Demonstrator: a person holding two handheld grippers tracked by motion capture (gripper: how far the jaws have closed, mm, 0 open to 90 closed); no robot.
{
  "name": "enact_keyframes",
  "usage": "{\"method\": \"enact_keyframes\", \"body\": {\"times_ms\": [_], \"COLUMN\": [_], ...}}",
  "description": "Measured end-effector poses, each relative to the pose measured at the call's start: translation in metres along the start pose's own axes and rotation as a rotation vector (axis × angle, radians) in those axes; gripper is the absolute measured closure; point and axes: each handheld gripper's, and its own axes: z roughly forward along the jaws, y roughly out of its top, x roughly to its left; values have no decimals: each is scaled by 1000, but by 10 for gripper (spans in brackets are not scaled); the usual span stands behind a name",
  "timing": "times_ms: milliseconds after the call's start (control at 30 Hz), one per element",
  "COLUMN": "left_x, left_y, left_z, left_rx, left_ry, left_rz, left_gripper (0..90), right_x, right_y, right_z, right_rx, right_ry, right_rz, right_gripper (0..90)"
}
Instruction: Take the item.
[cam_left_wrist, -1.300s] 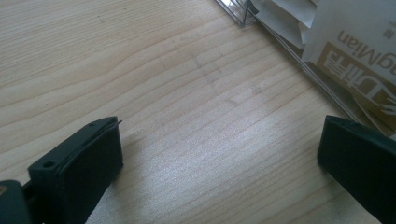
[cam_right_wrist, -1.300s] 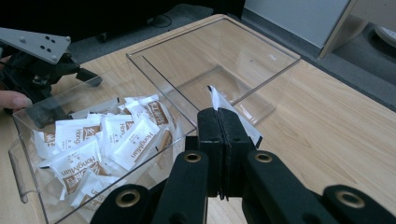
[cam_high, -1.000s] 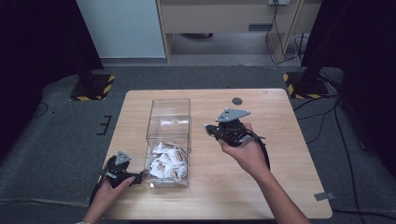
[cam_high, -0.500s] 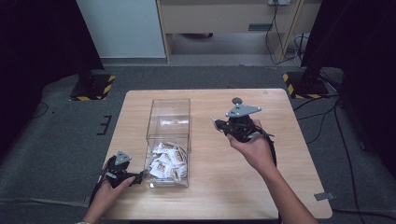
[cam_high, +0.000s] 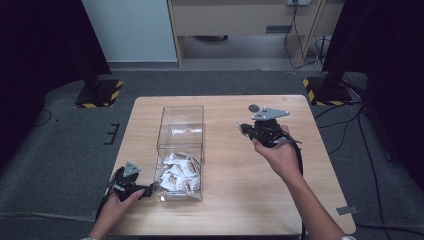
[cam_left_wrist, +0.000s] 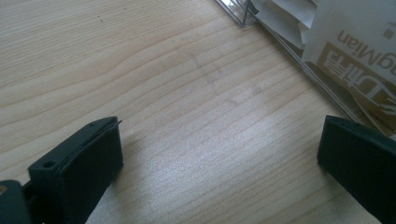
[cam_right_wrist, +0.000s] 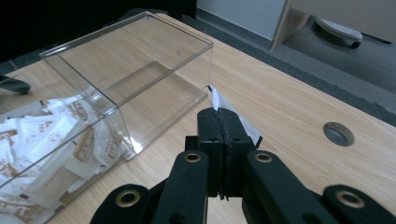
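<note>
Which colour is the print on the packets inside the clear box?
Brown print on the small white packets, clearest in the left gripper view.

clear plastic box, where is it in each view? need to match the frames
High view: clear box at table centre-left, packets piled in its near end.
Left gripper view: just a corner of it, upper right, beyond the open jaws.
Right gripper view: upper left, beyond the shut jaws.
Shared landmark: the packets.

Even overhead light; dark room edges; soft sheen on wooden table (cam_left_wrist: 196, 140); near jaws blurred; high view soft.
</note>
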Motion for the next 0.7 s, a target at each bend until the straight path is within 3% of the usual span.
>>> {"method": "enact_keyframes", "body": {"times_ms": [233, 700], "left_x": [0, 0], "left_y": [0, 0], "left_z": [0, 0], "left_rx": [0, 0], "left_ry": [0, 0], "left_rz": [0, 0], "left_gripper": [0, 0], "right_x": [-16, -36], "right_y": [-5, -11], "right_z": [1, 7], "right_rx": [7, 16], "right_ry": [-35, -80], "right_rz": [21, 49], "right_gripper": [892, 892]}}
